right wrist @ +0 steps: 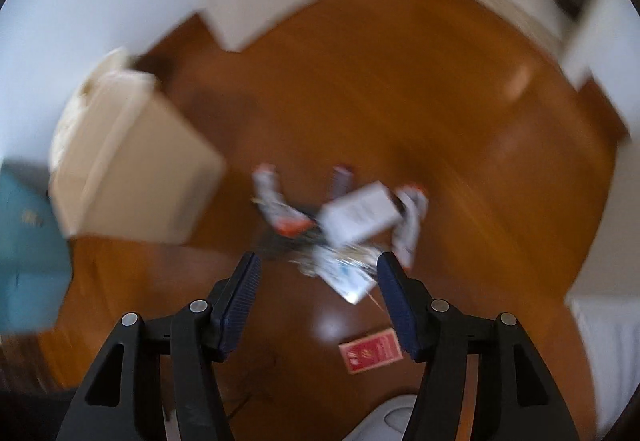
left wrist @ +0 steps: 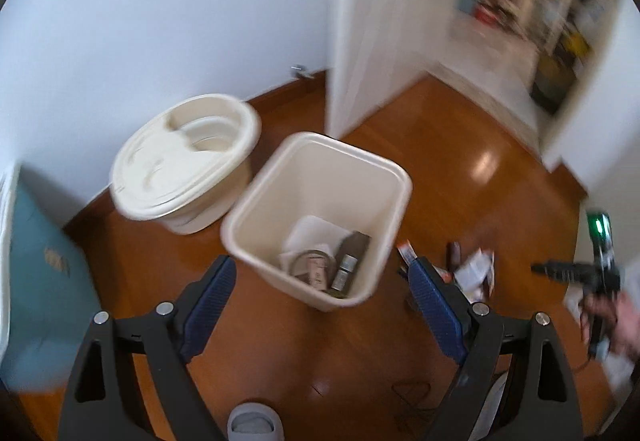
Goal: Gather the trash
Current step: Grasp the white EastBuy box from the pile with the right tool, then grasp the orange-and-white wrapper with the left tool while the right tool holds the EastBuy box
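A cream trash bin (left wrist: 394, 177) stands open on the wooden floor, with paper, a cup and small bottles inside. My left gripper (left wrist: 322, 273) is open and empty, just above and in front of the bin. A pile of trash (left wrist: 474, 267) lies on the floor to the bin's right. In the blurred right wrist view the pile shows a white box (right wrist: 360, 215), orange-tipped wrappers (right wrist: 276, 201) and a shiny packet (right wrist: 346, 277). My right gripper (right wrist: 318, 261) is open and empty above the packet. The bin (right wrist: 136, 169) is at its left.
The bin's cream lid (left wrist: 180, 165) lies on the floor by the wall. A teal box (left wrist: 40, 281) stands at the left. A red card (right wrist: 370, 353) lies on the floor near me. A white door (left wrist: 372, 21) and an open doorway are behind. A grey slipper (left wrist: 254, 421) is below.
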